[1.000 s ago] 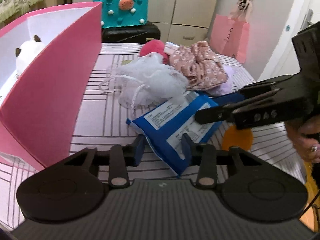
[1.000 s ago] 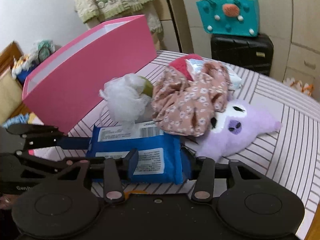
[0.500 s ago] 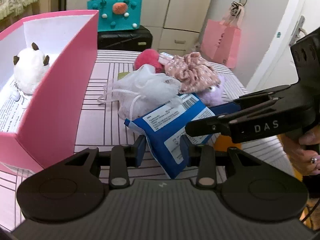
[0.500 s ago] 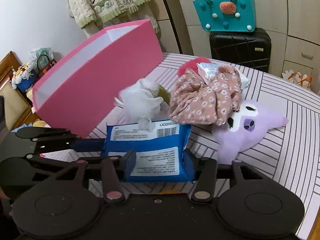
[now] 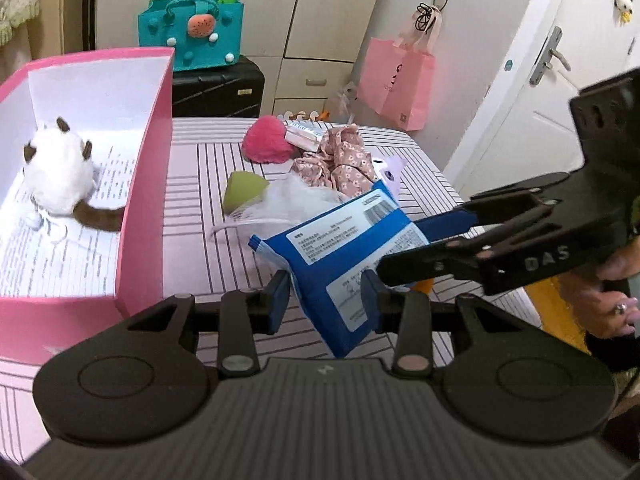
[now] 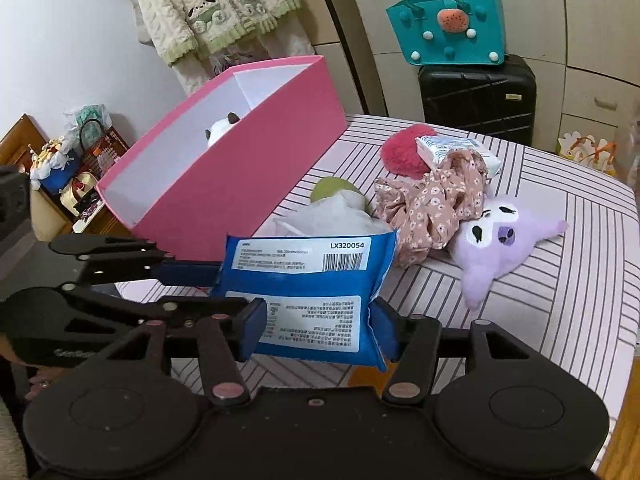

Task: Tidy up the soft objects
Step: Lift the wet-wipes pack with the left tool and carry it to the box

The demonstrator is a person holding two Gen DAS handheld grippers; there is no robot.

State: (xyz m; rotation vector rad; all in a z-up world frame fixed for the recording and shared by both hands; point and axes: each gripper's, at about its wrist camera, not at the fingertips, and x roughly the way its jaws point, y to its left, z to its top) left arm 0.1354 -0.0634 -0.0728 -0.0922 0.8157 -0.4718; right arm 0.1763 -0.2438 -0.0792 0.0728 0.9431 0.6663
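Observation:
A blue wipes packet (image 5: 340,256) hangs above the striped table, held from two sides. My left gripper (image 5: 325,300) is shut on its near corner. My right gripper (image 6: 320,330) has the packet's (image 6: 308,280) lower edge between its pads, which still touch it while the jaws are opening. In the left wrist view the right gripper (image 5: 402,246) reaches in from the right. The open pink box (image 5: 148,184) stands to the left with a white plush (image 5: 60,176) inside.
On the table (image 6: 560,280) behind the packet lie a white mesh sponge (image 6: 332,216), a green piece (image 5: 242,192), a floral cloth (image 6: 436,204), a purple plush (image 6: 496,248), a pink pom (image 6: 402,154) and a white tissue pack (image 6: 456,150). A black suitcase (image 6: 476,96) stands beyond.
Both grippers have risen with the blue packet, which has lifted off the table. The inside of the pink box now shows. The right jaws stand slightly wider.

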